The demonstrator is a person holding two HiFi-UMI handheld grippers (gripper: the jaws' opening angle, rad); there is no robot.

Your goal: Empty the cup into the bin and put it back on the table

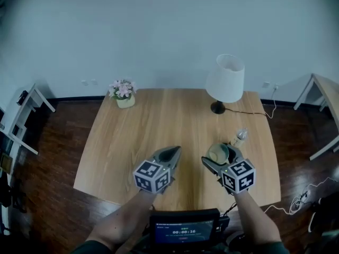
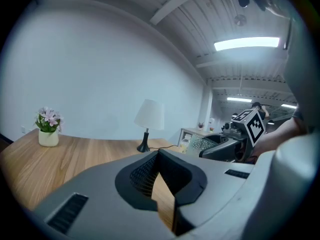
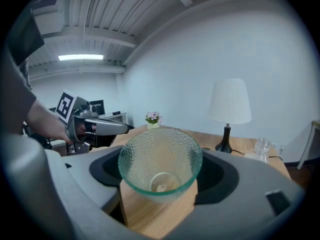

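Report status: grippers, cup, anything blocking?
Left gripper shut, empty. Right gripper shut on cup, scrap inside. Bin not in view; lamp, bottle stand clear.

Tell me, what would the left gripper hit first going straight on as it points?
The left gripper would likely meet the lamp first; only bare table lies between, depth unclear.

Cool, dim indoor light; strong fisheye distortion.
Ceiling strip lights (image 2: pixel 246 43) glared high in both gripper views and glinted on the cup (image 3: pixel 160 161); corners were vignetted black, straight lines bowed, near foreground soft. The head view was dim.
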